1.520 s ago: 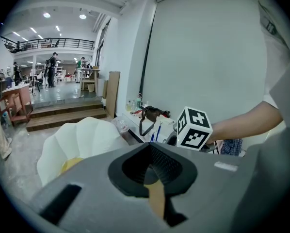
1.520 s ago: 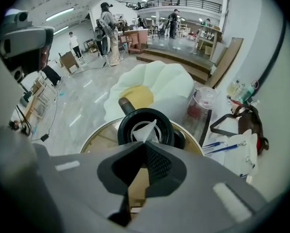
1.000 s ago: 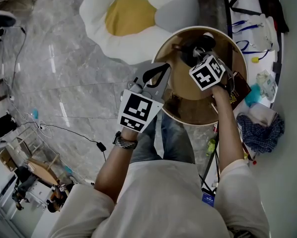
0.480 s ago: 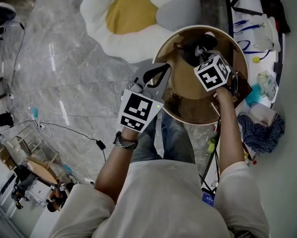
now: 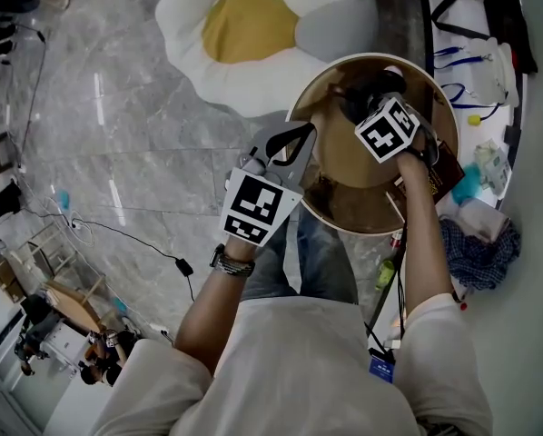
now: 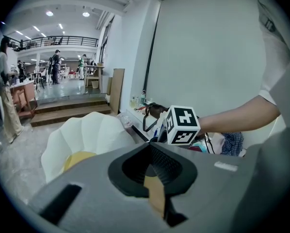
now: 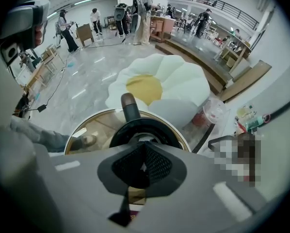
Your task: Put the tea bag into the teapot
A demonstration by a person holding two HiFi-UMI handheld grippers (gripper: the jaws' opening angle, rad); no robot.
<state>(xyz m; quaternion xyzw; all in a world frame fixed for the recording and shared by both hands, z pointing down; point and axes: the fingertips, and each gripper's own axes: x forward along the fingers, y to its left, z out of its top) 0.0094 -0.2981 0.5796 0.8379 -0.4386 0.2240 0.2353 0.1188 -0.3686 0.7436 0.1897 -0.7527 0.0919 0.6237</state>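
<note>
Right tongs [image 7: 144, 168] pressed shut, white speck at the seam, unclear whether tea bag. Directly beneath: dark teapot [image 7: 117, 132] on round table [image 7: 94, 130], handle on the far side. Left tongs [image 6: 153, 176] closed, nothing held, off the table's edge. Beyond both: flower cushion [image 7: 184, 89].

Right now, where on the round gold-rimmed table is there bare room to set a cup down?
The round gold-rimmed table is bare along its near edge and on the left, between the black teapot and the left gripper. The far right is crowded: the right gripper hovers over the teapot.
</note>
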